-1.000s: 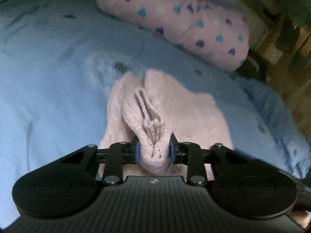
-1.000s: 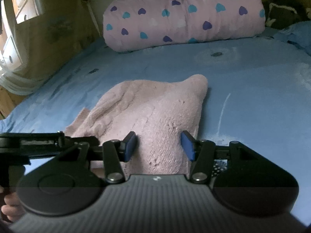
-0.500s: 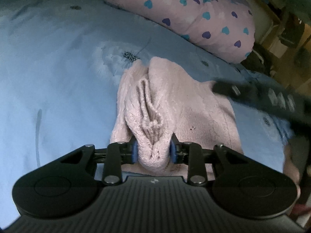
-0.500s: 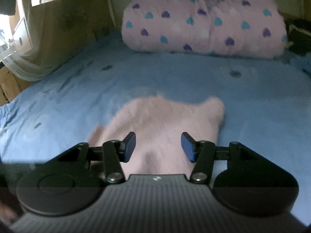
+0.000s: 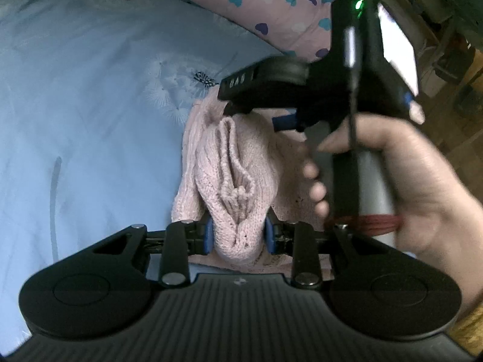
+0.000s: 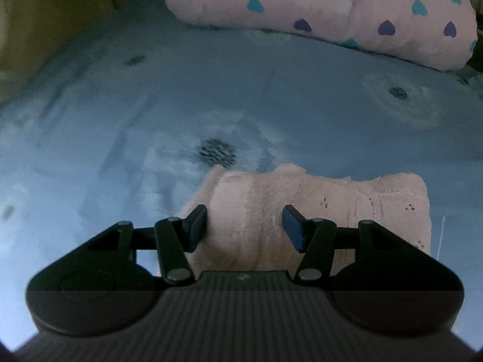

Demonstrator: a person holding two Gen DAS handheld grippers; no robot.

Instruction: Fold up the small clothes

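Right gripper (image 6: 244, 226) now swinging in over pink knit (image 5: 235, 181) — spread wide; left gripper (image 5: 238, 236) still pinching knit — blue bedsheet (image 5: 90, 120), heart-print pillow (image 6: 332, 9) behind.

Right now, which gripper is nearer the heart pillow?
Right. The right gripper hangs open over the far end of the pink knit, toward the pillow. The left gripper is shut on the knit's near end, farther back.
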